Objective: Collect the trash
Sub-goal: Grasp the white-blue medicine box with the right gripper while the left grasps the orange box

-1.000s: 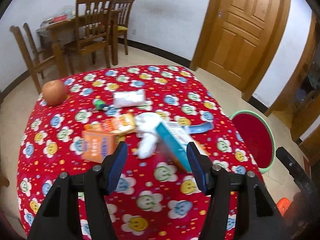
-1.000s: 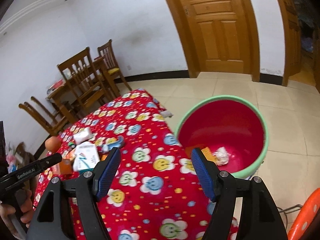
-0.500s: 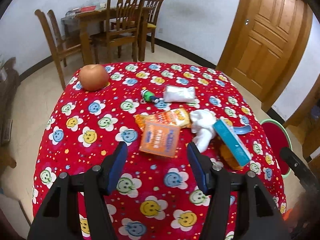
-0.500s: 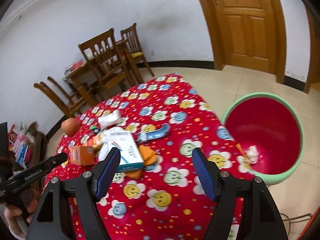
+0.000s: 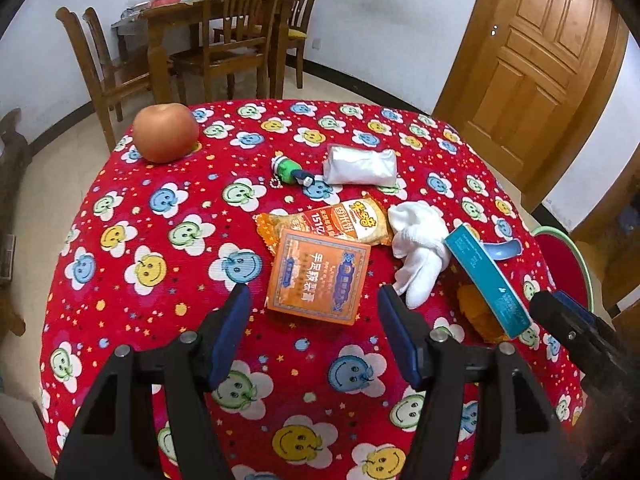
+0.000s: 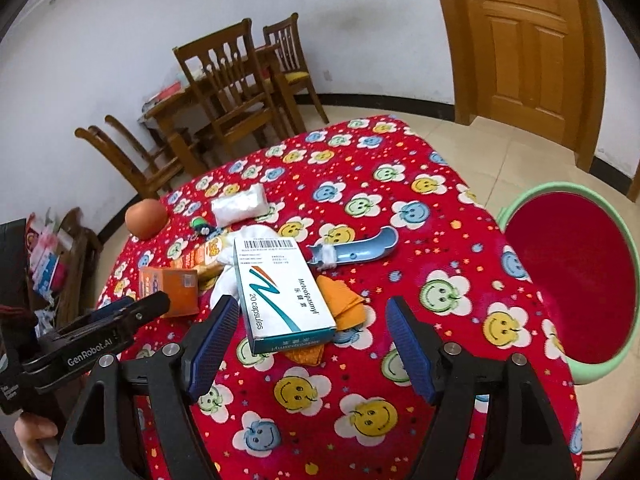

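Observation:
On the red smiley tablecloth [image 5: 160, 280] lie an orange box [image 5: 318, 276], an orange snack wrapper [image 5: 332, 226], a crumpled white tissue [image 5: 420, 252], a white-and-teal capsule box [image 6: 280, 288], orange paper scraps [image 6: 344, 304], a silver packet [image 5: 360, 166] and a blue plastic piece [image 6: 360, 250]. My left gripper [image 5: 314, 328] is open and empty, just short of the orange box. My right gripper [image 6: 312, 336] is open and empty, just short of the capsule box. The red bin with a green rim [image 6: 576, 276] stands on the floor at the right.
An apple [image 5: 165, 138] sits at the table's far left corner, and a small green keychain toy [image 5: 288, 170] lies near the silver packet. Wooden chairs and a table [image 5: 224, 40] stand behind. A wooden door [image 5: 532, 60] is at the back right.
Both grippers swung from the bin side back over the table and came closer to the pile. The left now faces the orange box, the right the capsule box. Both stayed open.

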`<state>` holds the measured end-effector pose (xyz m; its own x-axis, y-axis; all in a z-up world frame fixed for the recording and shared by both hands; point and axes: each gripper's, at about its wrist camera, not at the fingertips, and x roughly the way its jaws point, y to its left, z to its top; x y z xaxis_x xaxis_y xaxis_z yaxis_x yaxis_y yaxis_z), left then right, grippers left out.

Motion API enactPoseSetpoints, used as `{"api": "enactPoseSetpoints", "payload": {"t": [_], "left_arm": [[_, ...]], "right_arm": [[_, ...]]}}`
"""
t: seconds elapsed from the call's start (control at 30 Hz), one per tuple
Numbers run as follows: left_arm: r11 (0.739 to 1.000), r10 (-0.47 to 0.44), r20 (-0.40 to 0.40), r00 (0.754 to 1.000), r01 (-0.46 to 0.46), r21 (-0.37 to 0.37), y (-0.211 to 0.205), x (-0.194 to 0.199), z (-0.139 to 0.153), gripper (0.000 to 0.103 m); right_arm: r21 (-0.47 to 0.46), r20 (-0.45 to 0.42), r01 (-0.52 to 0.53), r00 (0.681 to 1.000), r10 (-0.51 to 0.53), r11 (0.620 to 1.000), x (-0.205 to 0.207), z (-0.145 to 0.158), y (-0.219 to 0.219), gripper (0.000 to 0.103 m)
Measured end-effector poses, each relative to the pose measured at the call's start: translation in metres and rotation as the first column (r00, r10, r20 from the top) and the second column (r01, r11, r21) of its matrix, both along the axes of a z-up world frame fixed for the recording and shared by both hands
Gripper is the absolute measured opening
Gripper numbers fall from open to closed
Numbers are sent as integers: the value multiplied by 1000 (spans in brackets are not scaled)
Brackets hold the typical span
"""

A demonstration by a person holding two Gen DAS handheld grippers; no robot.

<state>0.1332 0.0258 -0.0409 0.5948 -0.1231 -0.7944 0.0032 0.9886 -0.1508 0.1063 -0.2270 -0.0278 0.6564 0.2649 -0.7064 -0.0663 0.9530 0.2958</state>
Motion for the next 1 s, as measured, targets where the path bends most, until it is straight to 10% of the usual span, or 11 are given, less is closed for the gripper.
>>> {"api": "enactPoseSetpoints", "payload": {"t": [0.57,0.73,1.0], "left_arm": [[1000,-9,9,1000,10,-30,5,9,-12,55],[999,-10,24,1000,10,-37,7,5,-8,53],[999,-10,65,998,13,-46,9,-10,9,53]], "right_arm": [[17,-37,-58,998,59,998,13,-17,15,77],[20,-38,-58,998,59,998,12,-19,14,59],[27,11,-41,999,41,999,-1,-7,10,58]]}}
